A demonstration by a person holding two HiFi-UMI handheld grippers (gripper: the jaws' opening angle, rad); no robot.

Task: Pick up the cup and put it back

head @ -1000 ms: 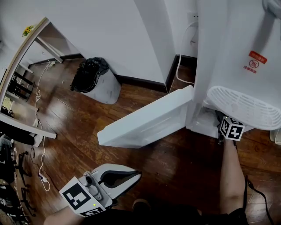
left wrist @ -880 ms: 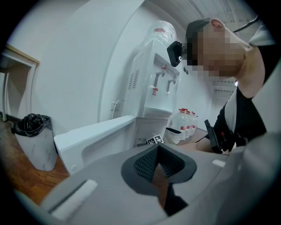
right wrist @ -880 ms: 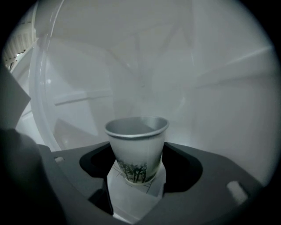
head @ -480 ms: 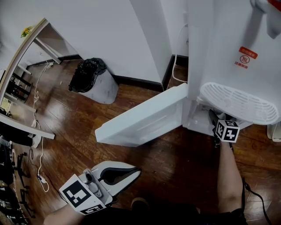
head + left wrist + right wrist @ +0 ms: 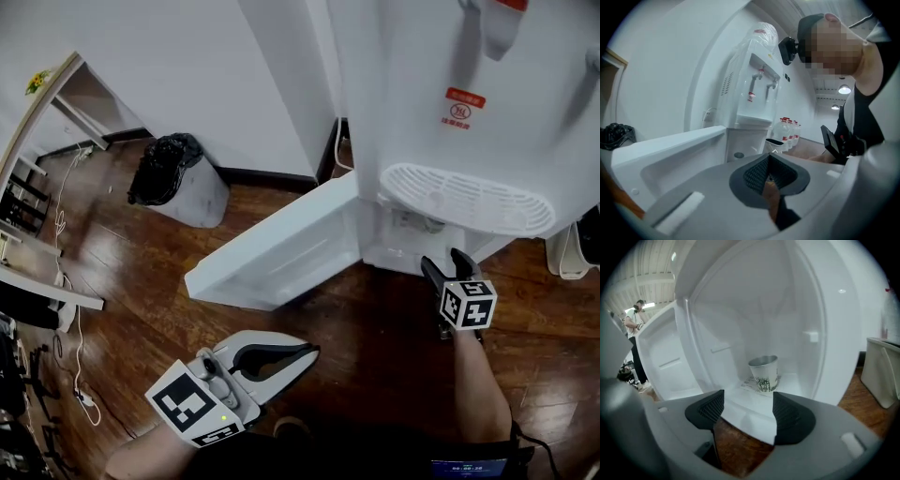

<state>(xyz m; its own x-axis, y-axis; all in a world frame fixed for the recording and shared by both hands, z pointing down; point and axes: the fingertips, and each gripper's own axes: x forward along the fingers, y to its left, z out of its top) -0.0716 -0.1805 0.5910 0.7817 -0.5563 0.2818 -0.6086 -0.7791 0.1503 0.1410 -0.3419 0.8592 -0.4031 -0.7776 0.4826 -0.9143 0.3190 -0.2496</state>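
A metal cup (image 5: 764,372) with a tree print stands upright on a sheet of paper inside the open lower cabinet (image 5: 754,310) of the white water dispenser (image 5: 469,112). My right gripper (image 5: 746,409) is open and empty, a short way in front of the cabinet's mouth, with the cup straight ahead between its pads. In the head view the right gripper (image 5: 442,272) points at the cabinet from the floor side; the cup is hidden there. My left gripper (image 5: 305,354) hangs low at the left, shut with nothing in it.
The cabinet door (image 5: 281,248) is swung wide open to the left. A bin with a black bag (image 5: 173,178) stands by the wall. A white container (image 5: 881,369) sits right of the dispenser. Water bottles (image 5: 787,129) stand behind. The floor is dark wood.
My right gripper has drawn back from the cabinet toward me. The head view has shifted, showing more of the dispenser's front. The left gripper has stayed about where it was.
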